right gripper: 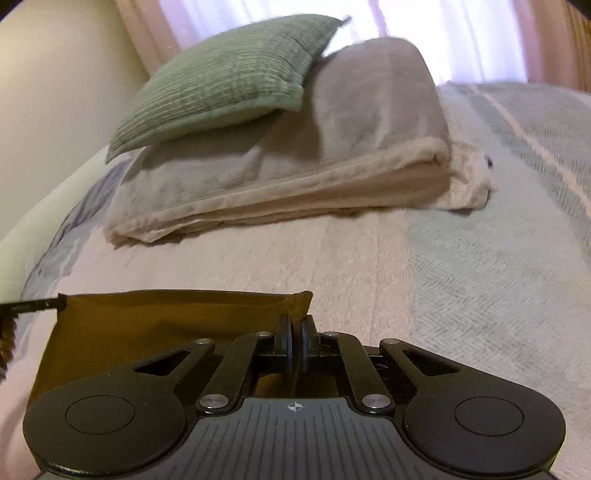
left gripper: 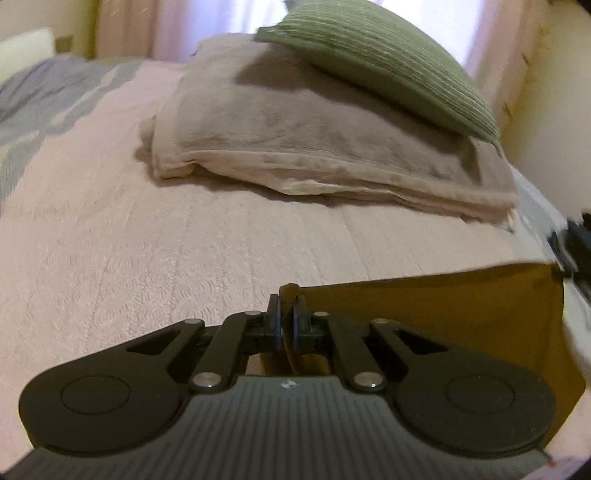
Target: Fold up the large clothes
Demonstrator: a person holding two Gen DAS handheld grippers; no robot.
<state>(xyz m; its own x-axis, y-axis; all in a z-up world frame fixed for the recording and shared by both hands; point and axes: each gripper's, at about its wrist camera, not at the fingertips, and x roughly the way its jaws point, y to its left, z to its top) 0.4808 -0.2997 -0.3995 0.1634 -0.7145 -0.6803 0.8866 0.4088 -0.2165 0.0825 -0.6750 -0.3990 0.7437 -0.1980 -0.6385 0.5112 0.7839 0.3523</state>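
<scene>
A brown garment [left gripper: 443,314] lies stretched flat on the pink bedspread [left gripper: 147,240], its top edge taut between the two grippers. My left gripper [left gripper: 287,306] is shut on the garment's left top corner, and a nub of cloth pokes up between the pads. In the right wrist view the same brown garment [right gripper: 166,321] spreads to the left, and my right gripper [right gripper: 295,325] is shut on its right top corner. Each view catches the other gripper at its edge: the right gripper [left gripper: 572,247] and the left gripper [right gripper: 33,305].
A folded beige blanket stack [left gripper: 314,147] lies further up the bed with a green ribbed cushion [left gripper: 388,62] leaning on it. Grey-blue striped bedding [right gripper: 517,221] covers one side. A cream wall [right gripper: 55,110] runs along the other side, and pink curtains [right gripper: 424,22] hang behind.
</scene>
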